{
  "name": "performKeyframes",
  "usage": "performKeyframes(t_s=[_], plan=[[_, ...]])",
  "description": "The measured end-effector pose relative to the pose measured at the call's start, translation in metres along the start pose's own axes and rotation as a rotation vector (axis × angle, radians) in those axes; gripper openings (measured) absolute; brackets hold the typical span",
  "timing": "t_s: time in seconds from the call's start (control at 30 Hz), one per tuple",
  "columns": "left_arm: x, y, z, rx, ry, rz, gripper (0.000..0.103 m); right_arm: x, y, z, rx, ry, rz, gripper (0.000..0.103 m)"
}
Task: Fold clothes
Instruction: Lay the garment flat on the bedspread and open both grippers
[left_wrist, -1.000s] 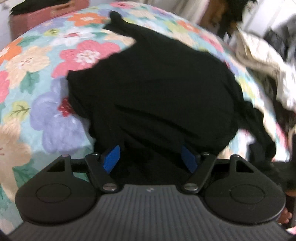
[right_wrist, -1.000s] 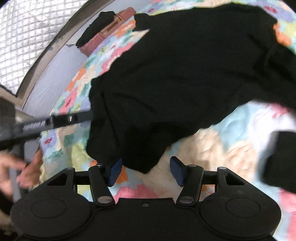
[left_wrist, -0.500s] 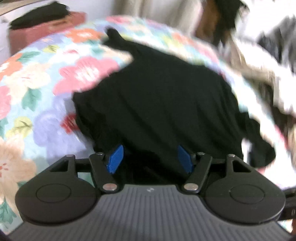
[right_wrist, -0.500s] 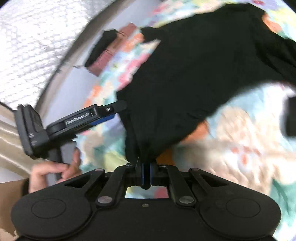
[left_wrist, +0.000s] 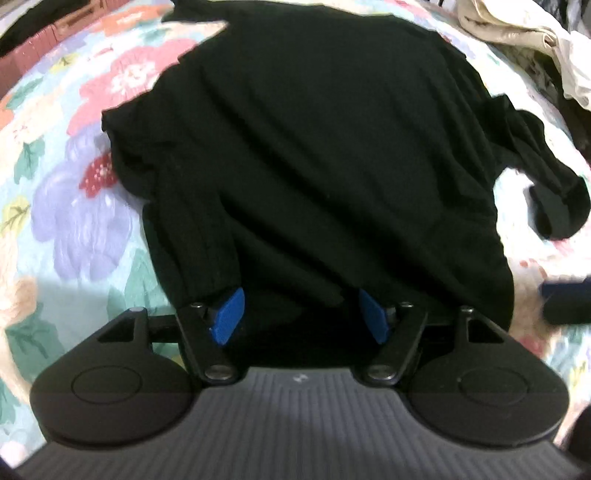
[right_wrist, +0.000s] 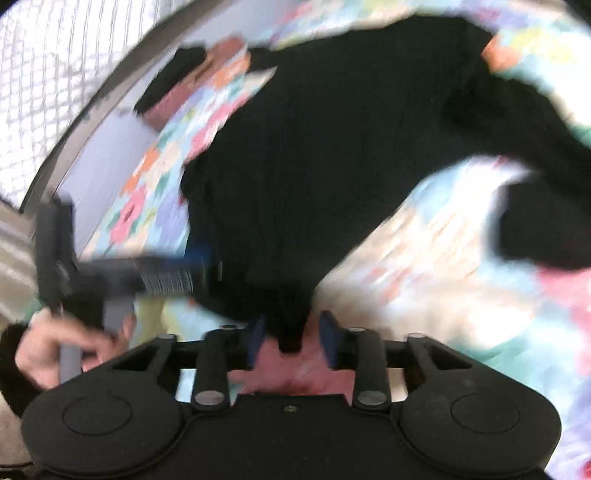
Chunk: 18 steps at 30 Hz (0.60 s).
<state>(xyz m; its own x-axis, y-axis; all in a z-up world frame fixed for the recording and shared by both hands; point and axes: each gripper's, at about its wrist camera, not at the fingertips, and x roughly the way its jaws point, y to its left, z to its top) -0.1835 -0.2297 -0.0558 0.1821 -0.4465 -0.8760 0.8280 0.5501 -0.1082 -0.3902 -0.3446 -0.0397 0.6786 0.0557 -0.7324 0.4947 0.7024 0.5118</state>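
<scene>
A black knit sweater lies spread on a floral quilt; it also shows in the right wrist view. My left gripper is open, its blue pads straddling the sweater's near hem. One sleeve trails to the right. My right gripper is open, with a point of the sweater's edge hanging between the blue pads. The right wrist view is blurred. The left gripper shows there at the sweater's left edge.
A pile of pale clothes lies at the far right of the bed. A pink box with dark cloth on it stands at the far edge. A padded wall is at the left.
My right gripper, shut on the sweater's edge half a second ago, has opened. The left gripper has moved closer over the sweater's hem and stays open.
</scene>
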Motion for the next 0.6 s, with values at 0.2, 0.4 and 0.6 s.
performKeyframes(t_s=[0.2, 0.4, 0.6], plan=[[-0.043, -0.012, 0.012, 0.008, -0.185, -0.088, 0.069, -0.050, -0.048, 0.012, -0.018, -0.164, -0.264, 0.052], [-0.054, -0.039, 0.011, 0.096, -0.327, -0.164, 0.069, -0.053, -0.077, 0.004, -0.105, -0.180, -0.429, 0.054], [-0.039, -0.060, 0.014, 0.121, -0.284, -0.167, 0.069, -0.010, -0.062, 0.003, -0.423, -0.154, -0.447, 0.070]])
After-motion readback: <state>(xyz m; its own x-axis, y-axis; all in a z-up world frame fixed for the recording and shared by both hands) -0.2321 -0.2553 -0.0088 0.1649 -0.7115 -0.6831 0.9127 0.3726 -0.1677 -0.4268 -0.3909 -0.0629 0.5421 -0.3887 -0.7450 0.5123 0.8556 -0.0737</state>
